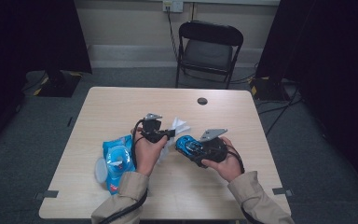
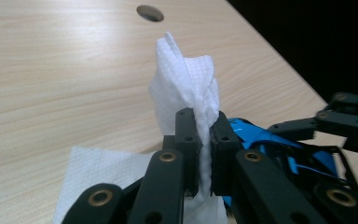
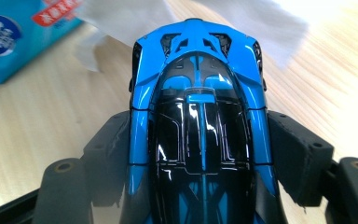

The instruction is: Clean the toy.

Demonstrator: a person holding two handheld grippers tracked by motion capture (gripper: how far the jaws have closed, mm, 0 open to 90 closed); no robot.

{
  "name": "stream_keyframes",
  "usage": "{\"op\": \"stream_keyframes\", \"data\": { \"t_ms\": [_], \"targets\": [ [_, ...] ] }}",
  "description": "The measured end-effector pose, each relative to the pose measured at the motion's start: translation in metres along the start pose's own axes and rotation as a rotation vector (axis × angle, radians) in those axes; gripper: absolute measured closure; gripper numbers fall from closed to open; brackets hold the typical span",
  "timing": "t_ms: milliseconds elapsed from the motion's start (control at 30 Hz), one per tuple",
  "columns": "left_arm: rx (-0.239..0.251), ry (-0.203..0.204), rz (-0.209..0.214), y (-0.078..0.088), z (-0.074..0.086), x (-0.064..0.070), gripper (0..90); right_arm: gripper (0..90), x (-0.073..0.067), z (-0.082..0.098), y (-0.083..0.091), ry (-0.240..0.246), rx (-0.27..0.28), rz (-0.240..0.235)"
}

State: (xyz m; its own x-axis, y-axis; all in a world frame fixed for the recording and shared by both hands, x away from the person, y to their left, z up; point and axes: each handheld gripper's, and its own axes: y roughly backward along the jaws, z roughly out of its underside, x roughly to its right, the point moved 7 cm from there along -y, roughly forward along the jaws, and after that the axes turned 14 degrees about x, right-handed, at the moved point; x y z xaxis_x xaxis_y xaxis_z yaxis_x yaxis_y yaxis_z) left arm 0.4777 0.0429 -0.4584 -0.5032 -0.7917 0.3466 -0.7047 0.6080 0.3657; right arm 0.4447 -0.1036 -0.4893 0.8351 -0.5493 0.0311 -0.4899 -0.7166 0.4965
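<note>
While the right gripper (image 1: 196, 150) clamps the blue toy car (image 3: 198, 116) by its flanks above the table (image 1: 121, 100), presenting its bodywork, the left gripper (image 2: 204, 140) pinches a white wet wipe (image 2: 186, 88), seemingly for cleaning it.

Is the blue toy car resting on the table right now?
No: the right gripper clamps the toy car by its sides, lifted above the table.

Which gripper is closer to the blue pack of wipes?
The left gripper. Its hand hangs right beside the wipes pack, pinching a white wipe. The right gripper is farther off, clamping the blue toy car.
</note>
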Motion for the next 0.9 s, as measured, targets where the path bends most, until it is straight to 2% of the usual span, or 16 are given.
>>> {"op": "stream_keyframes", "data": {
  "t_ms": [100, 167, 400, 633, 700, 900],
  "targets": [
    [-0.011, 0.010, 0.016, -0.005, 0.005, 0.005, 84.7, 28.4, -0.004, -0.005, -0.001, 0.010, 0.010, -0.007],
    [-0.019, 0.014, 0.024, -0.006, 0.006, 0.006, 84.9, 28.4, -0.004, -0.004, -0.001, 0.021, -0.002, -0.002],
    [-0.048, 0.021, 0.044, -0.003, 0.009, 0.006, 85.3, 28.4, 0.003, 0.000, 0.000, 0.004, 0.000, 0.020],
    [-0.081, 0.014, 0.041, 0.002, 0.016, 0.003, 85.4, 28.4, 0.014, 0.001, 0.001, -0.015, 0.001, 0.051],
    [-0.095, 0.015, 0.047, 0.002, 0.020, 0.004, 85.4, 28.4, 0.017, 0.002, 0.002, -0.030, 0.003, 0.056],
    [-0.127, 0.003, 0.072, 0.001, 0.029, 0.010, 85.5, 28.4, 0.023, 0.000, 0.004, -0.035, 0.005, 0.072]
  ]
}}
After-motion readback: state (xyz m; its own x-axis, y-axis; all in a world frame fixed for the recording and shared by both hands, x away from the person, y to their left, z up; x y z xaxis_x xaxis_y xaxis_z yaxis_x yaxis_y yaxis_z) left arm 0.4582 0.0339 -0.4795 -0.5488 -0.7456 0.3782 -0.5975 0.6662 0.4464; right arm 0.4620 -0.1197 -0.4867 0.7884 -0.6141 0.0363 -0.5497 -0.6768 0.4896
